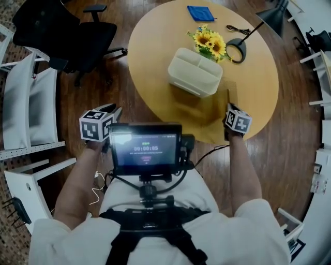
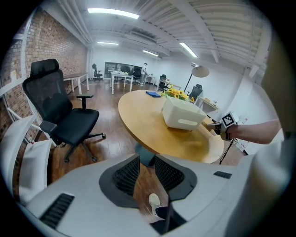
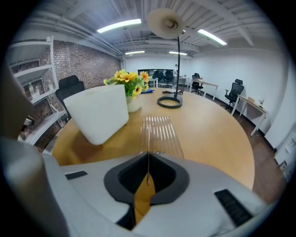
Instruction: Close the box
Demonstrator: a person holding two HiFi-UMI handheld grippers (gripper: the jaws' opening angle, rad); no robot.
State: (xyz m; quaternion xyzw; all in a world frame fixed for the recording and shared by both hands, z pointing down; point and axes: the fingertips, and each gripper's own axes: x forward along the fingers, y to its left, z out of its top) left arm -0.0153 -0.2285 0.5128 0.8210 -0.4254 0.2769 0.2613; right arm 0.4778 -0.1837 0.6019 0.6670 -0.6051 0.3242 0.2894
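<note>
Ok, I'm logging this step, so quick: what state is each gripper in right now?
Left gripper: jaws open, nothing between them.
Right gripper: jaws shut, nothing visibly held.

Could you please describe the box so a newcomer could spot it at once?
Start at the round wooden table; near its middle stands a bunch of sunflowers. The box sits right beside them, on the person's side: cream-white, bulky, round-cornered, far larger than the flat blue cloth or the black lamp.
</note>
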